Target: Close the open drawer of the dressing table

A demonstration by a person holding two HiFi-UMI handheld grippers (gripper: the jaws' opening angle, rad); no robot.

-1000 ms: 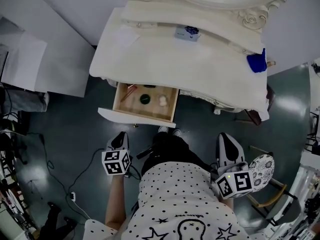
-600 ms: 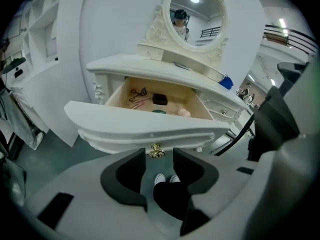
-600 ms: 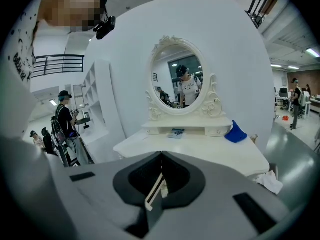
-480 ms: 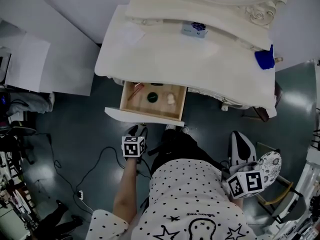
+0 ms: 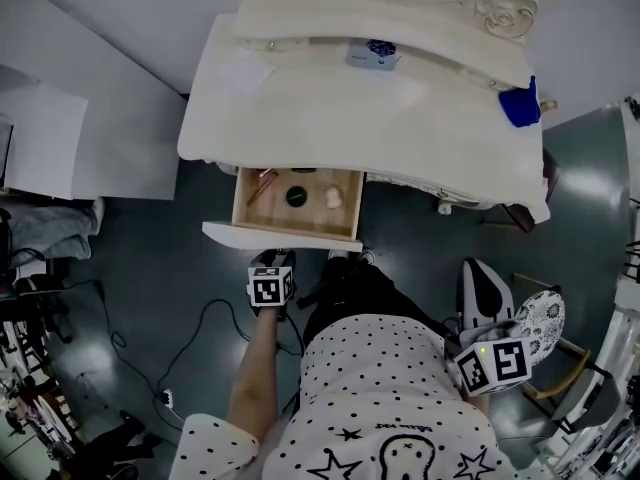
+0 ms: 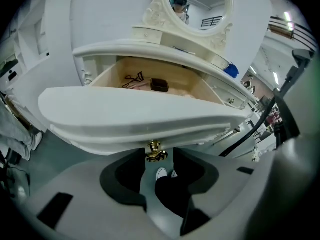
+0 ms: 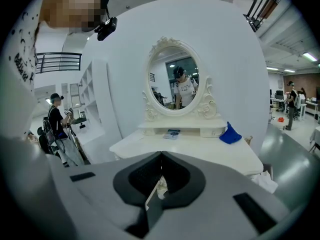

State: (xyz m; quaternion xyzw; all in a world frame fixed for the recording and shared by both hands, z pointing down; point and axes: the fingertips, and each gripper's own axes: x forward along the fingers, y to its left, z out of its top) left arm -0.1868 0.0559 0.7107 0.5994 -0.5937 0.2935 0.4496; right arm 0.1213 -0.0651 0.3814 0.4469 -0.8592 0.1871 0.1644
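The cream dressing table has one wooden drawer pulled out, holding a dark round item and small bits. My left gripper sits just in front of the drawer's white front panel. Its jaws have just been opening and now stand open. The gold knob hangs at their tips, with the pads apart from it. My right gripper stays back by the person's right side, shut and empty. In its own view the right gripper faces the table top and oval mirror.
A blue cloth and a small box lie on the table top. A patterned stool cushion stands at the right, cables trail over the dark floor, and white panels stand at the left.
My left gripper has moved forward and down from beside the person's body to the drawer front. The right gripper has kept its place.
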